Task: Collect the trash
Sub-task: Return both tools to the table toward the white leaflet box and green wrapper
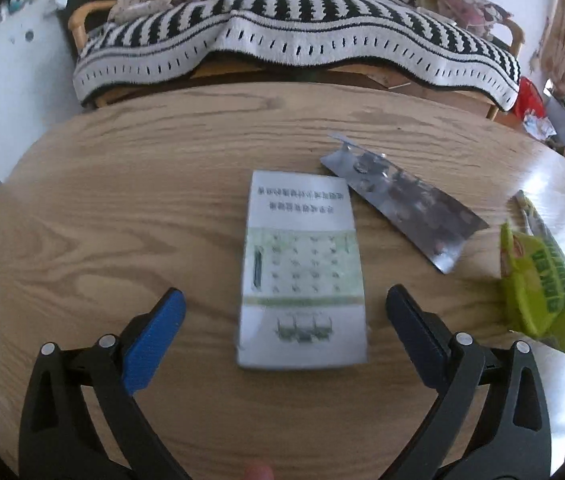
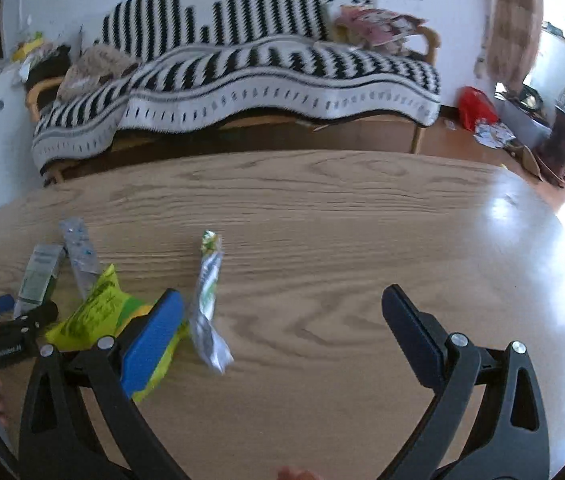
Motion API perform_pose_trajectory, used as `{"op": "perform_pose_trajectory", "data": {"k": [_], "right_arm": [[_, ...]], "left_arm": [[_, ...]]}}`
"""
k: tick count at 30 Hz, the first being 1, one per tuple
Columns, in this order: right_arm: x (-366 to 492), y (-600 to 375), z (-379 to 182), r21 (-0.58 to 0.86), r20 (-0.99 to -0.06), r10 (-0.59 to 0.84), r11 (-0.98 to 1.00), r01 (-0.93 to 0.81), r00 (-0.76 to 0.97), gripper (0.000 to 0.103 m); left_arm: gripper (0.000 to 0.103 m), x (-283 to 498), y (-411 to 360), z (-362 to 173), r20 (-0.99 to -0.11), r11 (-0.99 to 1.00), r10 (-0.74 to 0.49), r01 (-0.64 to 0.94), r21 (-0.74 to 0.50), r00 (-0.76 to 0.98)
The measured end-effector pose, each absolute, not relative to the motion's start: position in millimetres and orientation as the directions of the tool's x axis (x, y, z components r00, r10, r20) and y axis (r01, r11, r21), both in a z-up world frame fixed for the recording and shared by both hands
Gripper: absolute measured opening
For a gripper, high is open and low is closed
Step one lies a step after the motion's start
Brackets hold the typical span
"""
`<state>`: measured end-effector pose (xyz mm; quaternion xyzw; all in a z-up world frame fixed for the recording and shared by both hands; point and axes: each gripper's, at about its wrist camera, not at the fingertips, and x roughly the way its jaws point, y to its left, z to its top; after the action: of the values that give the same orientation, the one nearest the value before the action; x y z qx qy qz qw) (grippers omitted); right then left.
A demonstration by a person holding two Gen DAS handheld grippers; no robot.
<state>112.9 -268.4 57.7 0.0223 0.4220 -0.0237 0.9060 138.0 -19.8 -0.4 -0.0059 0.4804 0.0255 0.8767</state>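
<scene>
Both grippers hover over a round light-wood table (image 1: 122, 200) with their jaws released and nothing between the fingers.

In the left wrist view the left gripper (image 1: 285, 304) straddles a white printed paper leaflet (image 1: 302, 268) with green pictures, which lies flat on the tabletop between the blue-padded fingers (image 1: 154, 336) without touching either. Just to the right and farther off lies a long silver foil blister strip (image 1: 406, 200), angled from far left to near right, its far end just beside the leaflet's far right corner. At the right edge rests a crumpled yellow-green plastic snack bag (image 1: 538, 292), with a thin silvery wrapper poking out beyond it.

In the right wrist view the right gripper (image 2: 282, 304) hangs above bare wood. A twisted silver-and-green foil wrapper (image 2: 208, 304) lies just right of its left finger (image 2: 150, 340), stretched from far to near. The yellow-green snack bag (image 2: 94, 312) sits partly under that same finger. Farther left lie the blister strip (image 2: 80, 256) and the leaflet (image 2: 38, 276), with the black frame of the other gripper at the left edge.

Beyond the far side of the table stands a wooden-framed sofa under a black-and-white striped knitted throw (image 1: 294, 36)
</scene>
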Motion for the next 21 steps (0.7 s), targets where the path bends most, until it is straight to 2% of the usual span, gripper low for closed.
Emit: {"op": "perform_pose_trajectory", "data": {"k": [4, 8, 11, 21], "right_arm": [[131.3, -257.1, 34.6, 0.015, -0.788, -0.012, 0.999, 0.039, 0.616, 0.096], [142.0, -271.0, 25.4, 0.075, -0.816, 0.019, 0.994, 0.073, 0.578, 0.097], [146.7, -272.5, 23.4, 0.014, -0.829, -0.017, 0.999, 0.051, 0.559, 0.098], [145.4, -274.0, 22.4, 0.013, -0.829, -0.016, 0.999, 0.048, 0.559, 0.098]], "left_arm": [[0.098, 144.3, -8.2, -1.6, -0.826, 0.997, 0.053, -0.071, 0.015, 0.561], [0.098, 149.0, 1.9, -2.1, -0.816, 0.997, 0.057, -0.079, 0.014, 0.575], [0.098, 150.3, 2.1, -2.4, -0.817, 0.997, 0.058, -0.08, 0.015, 0.574], [0.098, 150.2, 2.7, -1.5, -0.817, 0.997, 0.057, -0.08, 0.013, 0.574]]}}
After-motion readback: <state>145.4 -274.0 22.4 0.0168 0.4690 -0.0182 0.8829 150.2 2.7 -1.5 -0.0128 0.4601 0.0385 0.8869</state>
